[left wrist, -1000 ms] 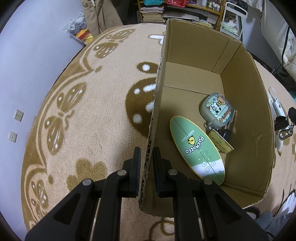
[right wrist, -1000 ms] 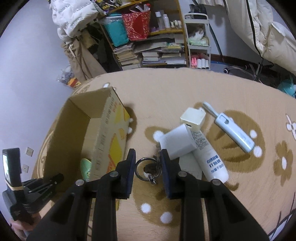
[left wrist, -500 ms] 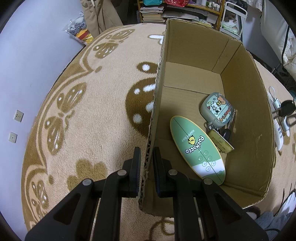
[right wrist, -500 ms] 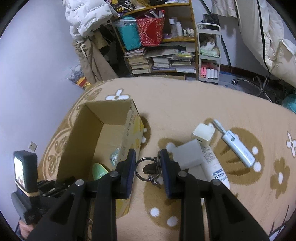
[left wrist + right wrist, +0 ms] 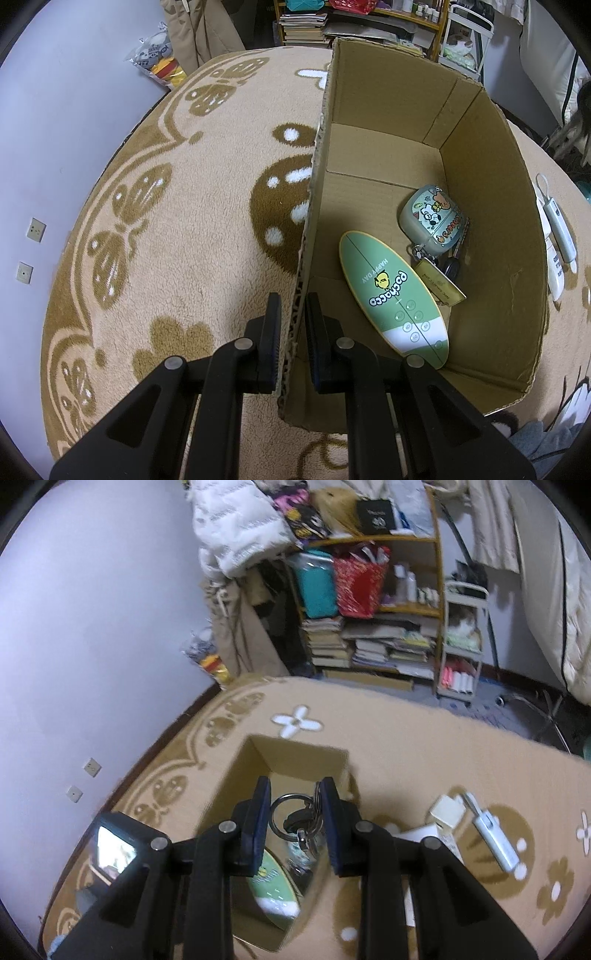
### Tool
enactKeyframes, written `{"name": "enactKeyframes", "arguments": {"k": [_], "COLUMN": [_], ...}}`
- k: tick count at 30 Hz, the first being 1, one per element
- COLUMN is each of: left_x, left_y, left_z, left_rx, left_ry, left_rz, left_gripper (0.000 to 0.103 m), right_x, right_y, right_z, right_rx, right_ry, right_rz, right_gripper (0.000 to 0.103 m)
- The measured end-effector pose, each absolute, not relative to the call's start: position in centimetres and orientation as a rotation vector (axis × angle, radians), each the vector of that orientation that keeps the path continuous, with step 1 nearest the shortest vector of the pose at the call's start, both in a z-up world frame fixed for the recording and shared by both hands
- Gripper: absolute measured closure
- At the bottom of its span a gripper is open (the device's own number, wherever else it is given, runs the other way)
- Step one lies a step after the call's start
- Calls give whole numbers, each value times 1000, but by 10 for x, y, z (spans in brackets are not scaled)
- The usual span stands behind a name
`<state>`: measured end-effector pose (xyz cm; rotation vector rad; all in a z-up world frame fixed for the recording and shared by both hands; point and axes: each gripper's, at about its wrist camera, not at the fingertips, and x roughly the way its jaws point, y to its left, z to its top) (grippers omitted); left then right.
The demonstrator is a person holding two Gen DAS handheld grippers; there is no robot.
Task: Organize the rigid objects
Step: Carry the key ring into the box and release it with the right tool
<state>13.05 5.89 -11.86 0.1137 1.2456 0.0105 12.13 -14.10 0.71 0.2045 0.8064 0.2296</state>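
Left gripper (image 5: 292, 321) fingers clamped on the near side wall of the cardboard box (image 5: 487, 221), which sits on the patterned rug (image 5: 166, 229). Right gripper (image 5: 295, 814) fingers grasp a key ring (image 5: 297, 818) with keys hanging, held above the open box. Inside the box: green oval board (image 5: 393, 295), cartoon case (image 5: 434, 219), yellow tag (image 5: 439, 282). White charger block (image 5: 447, 808) and white tube-shaped device (image 5: 493, 836) lie on rug beside box.

Brown cardboard box (image 5: 491, 236) on a tan, brown-flowered rug (image 5: 184, 229).
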Motion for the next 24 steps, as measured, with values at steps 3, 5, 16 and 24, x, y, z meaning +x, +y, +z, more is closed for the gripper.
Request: {"name": "enactKeyframes", "arguments": {"k": [3, 5, 16, 24], "left_x": [131, 131, 130, 130], "left_y": [59, 59, 59, 59], "left_z": [-119, -119, -119, -119], "left_rx": [114, 113, 114, 113], "left_ry": [1245, 1245, 1245, 1245], "left_rz": [10, 10, 9, 8], "left_gripper": [91, 91, 91, 91], "right_x": [122, 122, 127, 125], "right_y": [-131, -125, -112, -106], "right_z": [13, 12, -40, -68], "right_rx": [202, 202, 266, 257], "right_ry": [790, 791, 938, 1000], "right_rz": [258, 274, 305, 302], "right_gripper": [74, 74, 74, 74]}}
